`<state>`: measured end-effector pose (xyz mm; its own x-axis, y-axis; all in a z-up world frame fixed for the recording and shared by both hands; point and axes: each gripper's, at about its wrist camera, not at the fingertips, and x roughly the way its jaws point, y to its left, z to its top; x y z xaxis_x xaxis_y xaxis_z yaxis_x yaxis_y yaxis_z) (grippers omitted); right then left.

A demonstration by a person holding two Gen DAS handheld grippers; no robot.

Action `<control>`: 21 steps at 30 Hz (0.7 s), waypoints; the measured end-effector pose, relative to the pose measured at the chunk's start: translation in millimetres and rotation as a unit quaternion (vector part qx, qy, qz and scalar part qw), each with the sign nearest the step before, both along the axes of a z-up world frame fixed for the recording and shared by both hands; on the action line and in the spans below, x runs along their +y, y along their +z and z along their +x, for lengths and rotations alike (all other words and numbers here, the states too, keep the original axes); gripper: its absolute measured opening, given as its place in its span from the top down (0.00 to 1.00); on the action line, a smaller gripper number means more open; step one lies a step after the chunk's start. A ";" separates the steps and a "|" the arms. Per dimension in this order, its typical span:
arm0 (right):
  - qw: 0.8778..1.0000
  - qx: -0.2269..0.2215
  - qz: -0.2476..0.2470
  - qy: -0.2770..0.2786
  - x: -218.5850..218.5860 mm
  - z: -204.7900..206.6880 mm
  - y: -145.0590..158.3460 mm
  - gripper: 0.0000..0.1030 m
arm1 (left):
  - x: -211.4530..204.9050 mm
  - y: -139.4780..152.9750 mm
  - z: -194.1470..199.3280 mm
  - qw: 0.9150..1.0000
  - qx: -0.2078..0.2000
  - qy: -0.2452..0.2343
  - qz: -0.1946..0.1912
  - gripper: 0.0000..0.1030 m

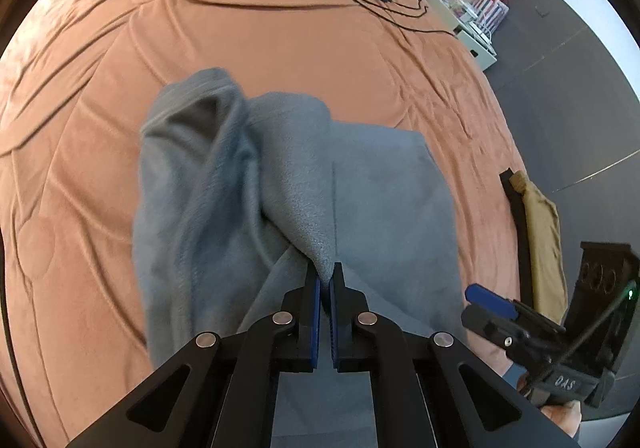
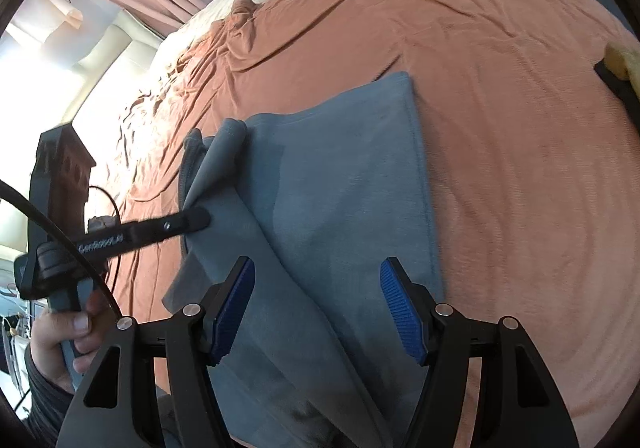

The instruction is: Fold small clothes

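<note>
Fabric of the blue-grey garment (image 1: 360, 187) lies mid-bed on the orange bedspread (image 1: 100, 127); the left gripper (image 1: 326, 276) is clamped on a raised fold of it; tan folded cloth (image 1: 540, 232) sits at the bed's right edge. Right wrist view: the right gripper (image 2: 318, 284) hangs wide open over the garment, gripping nothing; a hand (image 2: 60, 344) holds the other tool.

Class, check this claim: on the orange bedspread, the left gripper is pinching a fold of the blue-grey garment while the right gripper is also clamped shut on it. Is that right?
Not quite. The right wrist view shows the right gripper open above the blue-grey garment, gripping nothing. The left gripper does pinch a fold, on the orange bedspread.
</note>
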<state>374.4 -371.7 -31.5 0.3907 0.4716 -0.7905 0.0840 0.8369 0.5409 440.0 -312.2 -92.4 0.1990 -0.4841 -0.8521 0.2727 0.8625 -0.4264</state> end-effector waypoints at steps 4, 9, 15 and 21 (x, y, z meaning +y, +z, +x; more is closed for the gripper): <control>1.000 0.001 0.012 0.007 8.8 9.5 -6.8 0.38 | 8.2 -3.1 -4.4 1.000 -0.001 0.003 -0.001 0.97; 1.000 0.009 0.021 0.010 15.6 21.4 -14.7 0.38 | 21.9 -10.0 -13.5 1.000 0.010 0.014 -0.013 0.97; 0.999 0.024 0.032 0.015 25.2 33.1 -24.4 0.38 | 35.1 -20.2 -21.1 0.999 0.024 0.020 -0.020 0.97; 0.998 0.037 0.043 0.036 44.7 48.1 -33.2 0.45 | 40.9 -29.2 -25.0 0.999 0.036 0.022 -0.023 0.97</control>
<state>422.6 -327.0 -64.6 0.2966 0.5638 -0.7708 0.0681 0.7926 0.6059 415.0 -271.3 -121.5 0.1605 -0.5149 -0.8421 0.2022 0.8522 -0.4825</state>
